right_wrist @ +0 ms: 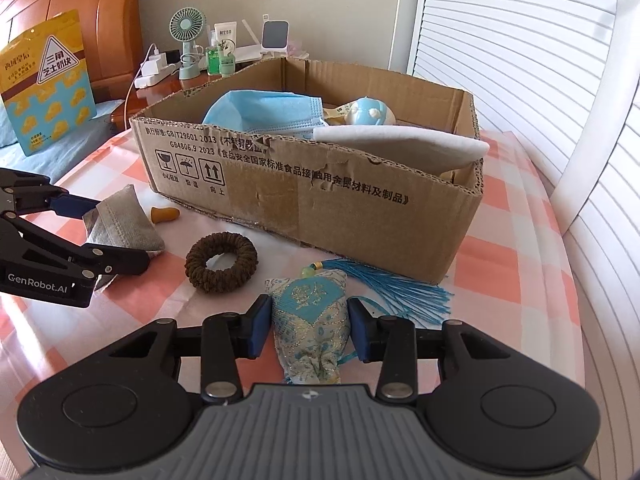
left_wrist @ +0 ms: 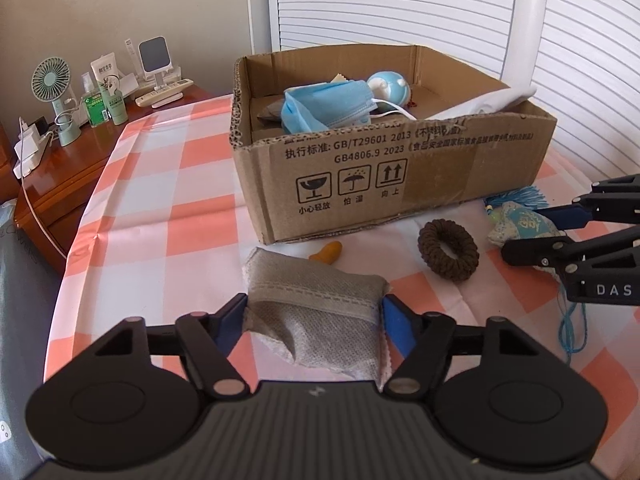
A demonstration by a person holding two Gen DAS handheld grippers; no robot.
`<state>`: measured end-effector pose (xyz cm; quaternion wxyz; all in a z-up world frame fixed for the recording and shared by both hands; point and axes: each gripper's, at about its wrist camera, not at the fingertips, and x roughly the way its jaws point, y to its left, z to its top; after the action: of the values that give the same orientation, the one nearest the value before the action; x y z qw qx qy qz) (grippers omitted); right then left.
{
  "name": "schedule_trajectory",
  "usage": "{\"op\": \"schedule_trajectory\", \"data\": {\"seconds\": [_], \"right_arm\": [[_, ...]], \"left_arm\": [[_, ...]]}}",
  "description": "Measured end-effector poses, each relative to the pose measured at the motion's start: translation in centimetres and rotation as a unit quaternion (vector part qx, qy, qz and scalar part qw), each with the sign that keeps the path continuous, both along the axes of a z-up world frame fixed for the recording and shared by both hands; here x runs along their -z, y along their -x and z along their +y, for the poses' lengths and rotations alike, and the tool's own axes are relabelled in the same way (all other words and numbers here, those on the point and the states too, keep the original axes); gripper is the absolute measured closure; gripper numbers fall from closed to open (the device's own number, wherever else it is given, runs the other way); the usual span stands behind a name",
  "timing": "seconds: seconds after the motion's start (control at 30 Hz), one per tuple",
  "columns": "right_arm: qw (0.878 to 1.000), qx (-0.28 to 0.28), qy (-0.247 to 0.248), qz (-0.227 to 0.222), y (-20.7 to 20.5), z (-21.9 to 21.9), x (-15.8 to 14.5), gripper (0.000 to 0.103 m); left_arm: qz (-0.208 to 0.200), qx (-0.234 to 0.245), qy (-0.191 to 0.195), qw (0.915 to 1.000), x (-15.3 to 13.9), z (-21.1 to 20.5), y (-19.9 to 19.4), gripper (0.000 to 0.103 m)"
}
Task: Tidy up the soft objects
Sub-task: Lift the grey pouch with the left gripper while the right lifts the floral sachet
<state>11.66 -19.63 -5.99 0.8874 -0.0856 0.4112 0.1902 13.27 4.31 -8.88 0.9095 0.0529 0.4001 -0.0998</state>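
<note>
A cardboard box stands on the checked cloth and holds a blue face mask, a small blue toy and a white pad. My left gripper is shut on a grey fabric pouch in front of the box. My right gripper has its jaws on both sides of a blue brocade sachet with a blue tassel; a small gap shows at each pad. A brown scrunchie and an orange earplug lie between them.
A wooden nightstand at the left carries a small fan, bottles, a charger and a remote. A yellow snack bag leans by the headboard. White louvred doors stand behind the box.
</note>
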Motion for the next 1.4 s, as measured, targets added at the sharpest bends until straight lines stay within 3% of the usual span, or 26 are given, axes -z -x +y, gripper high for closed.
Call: {"op": "schedule_trajectory", "data": {"seconds": [0.37,0.93,1.17,1.4], "right_arm": [[1.000,-0.010,0.004,-0.013,1.3,-0.1,-1.9,0.065],[0.999,-0.025,0.000,-0.034,3.6,-1.5,-5.6,0.068],[0.998,-0.047,0.004,-0.050,4.1,-2.1,-8.1,0.068],[0.996,-0.056,-0.007,-0.063,3.9,-3.2,-10.8,0.068]], "left_arm": [[0.014,0.013,0.023,0.9996,-1.6,0.9,1.7,0.050],[0.005,0.057,0.038,0.9976,-6.2,0.8,4.2,0.051],[-0.022,0.086,0.042,0.9952,-9.2,-0.5,3.0,0.051],[-0.053,0.115,0.045,0.9910,-11.7,-3.0,-0.9,0.051]]}}
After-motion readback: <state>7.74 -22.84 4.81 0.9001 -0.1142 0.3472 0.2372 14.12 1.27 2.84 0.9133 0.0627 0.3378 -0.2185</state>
